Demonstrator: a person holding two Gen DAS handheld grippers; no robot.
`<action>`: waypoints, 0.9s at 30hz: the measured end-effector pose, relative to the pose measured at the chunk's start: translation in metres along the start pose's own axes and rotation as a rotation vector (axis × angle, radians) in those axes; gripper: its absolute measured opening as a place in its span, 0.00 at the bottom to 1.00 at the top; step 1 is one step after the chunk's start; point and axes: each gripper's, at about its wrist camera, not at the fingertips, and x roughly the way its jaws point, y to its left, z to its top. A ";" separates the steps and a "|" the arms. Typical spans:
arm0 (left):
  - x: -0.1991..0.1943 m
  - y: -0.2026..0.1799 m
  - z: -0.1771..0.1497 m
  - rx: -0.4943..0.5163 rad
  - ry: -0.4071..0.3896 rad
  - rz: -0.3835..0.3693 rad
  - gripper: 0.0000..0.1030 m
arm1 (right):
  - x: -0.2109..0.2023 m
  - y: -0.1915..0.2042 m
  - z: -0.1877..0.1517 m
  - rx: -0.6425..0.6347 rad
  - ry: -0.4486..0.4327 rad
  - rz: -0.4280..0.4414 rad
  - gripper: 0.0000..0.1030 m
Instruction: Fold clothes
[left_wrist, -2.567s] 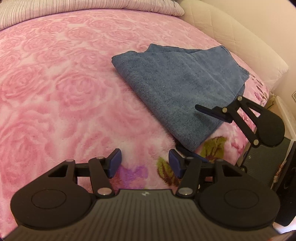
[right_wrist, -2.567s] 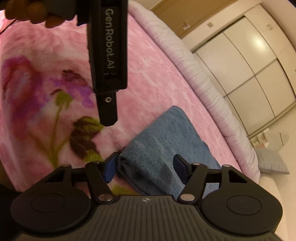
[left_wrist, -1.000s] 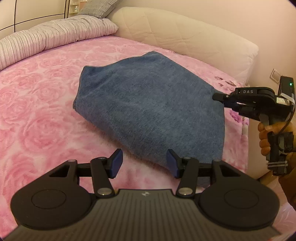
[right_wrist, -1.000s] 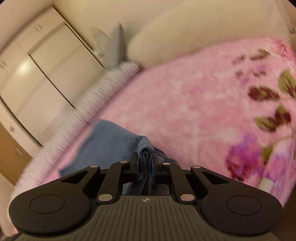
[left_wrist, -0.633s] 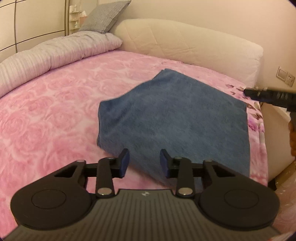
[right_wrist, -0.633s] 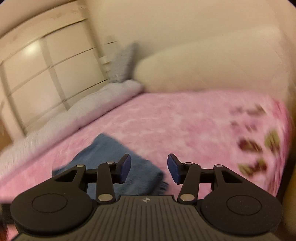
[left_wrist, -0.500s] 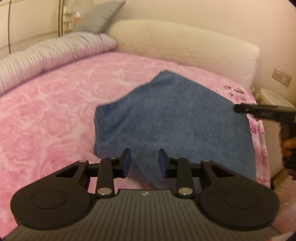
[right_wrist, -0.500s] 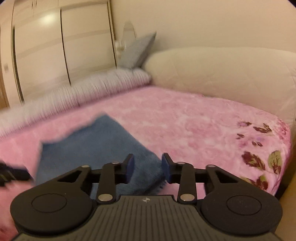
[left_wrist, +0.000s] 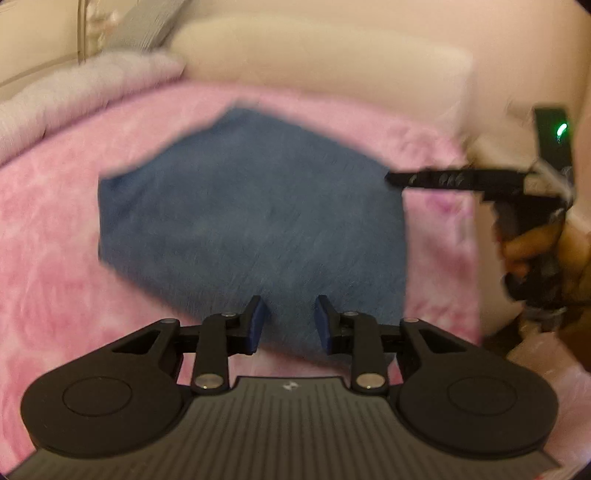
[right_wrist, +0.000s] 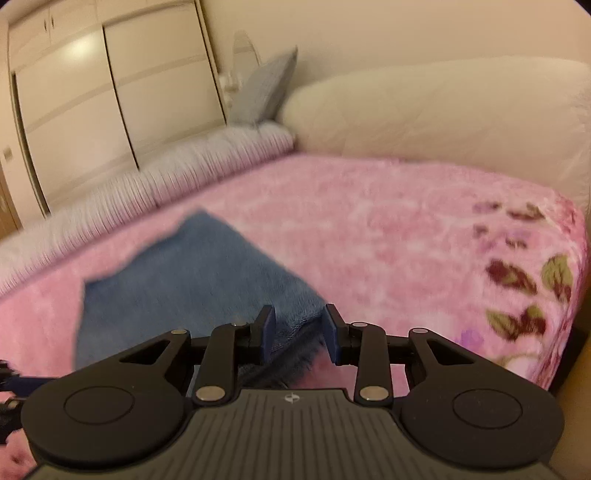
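Observation:
A folded blue towel (left_wrist: 251, 221) lies flat on the pink rose blanket (left_wrist: 48, 280). My left gripper (left_wrist: 290, 323) is open and empty, its fingertips over the towel's near edge. My right gripper (right_wrist: 298, 330) is open and empty at the towel's (right_wrist: 192, 280) near right corner, with the edge between its fingers. The right gripper also shows in the left wrist view (left_wrist: 461, 179), held by a hand beside the towel's right edge. Both views are blurred by motion.
A cream padded headboard (right_wrist: 443, 118) runs behind the bed. A striped quilt roll (right_wrist: 155, 173) and a grey pillow (right_wrist: 269, 85) lie at the far side, with wardrobe doors (right_wrist: 110, 92) beyond. The bed's edge (right_wrist: 576, 280) drops off at the right.
The right gripper let go of the towel's corner and opened, and the towel now lies flat. Both grippers have dropped closer to the towel's near edge.

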 end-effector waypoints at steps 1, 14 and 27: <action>0.004 0.003 0.001 -0.028 0.011 0.000 0.27 | 0.006 -0.002 -0.002 0.001 0.018 -0.002 0.34; 0.008 0.008 0.007 -0.077 0.047 0.028 0.29 | 0.005 0.004 0.002 -0.038 0.060 -0.020 0.33; -0.002 0.000 0.000 -0.079 0.038 0.051 0.26 | -0.039 0.026 -0.013 -0.001 0.000 0.024 0.34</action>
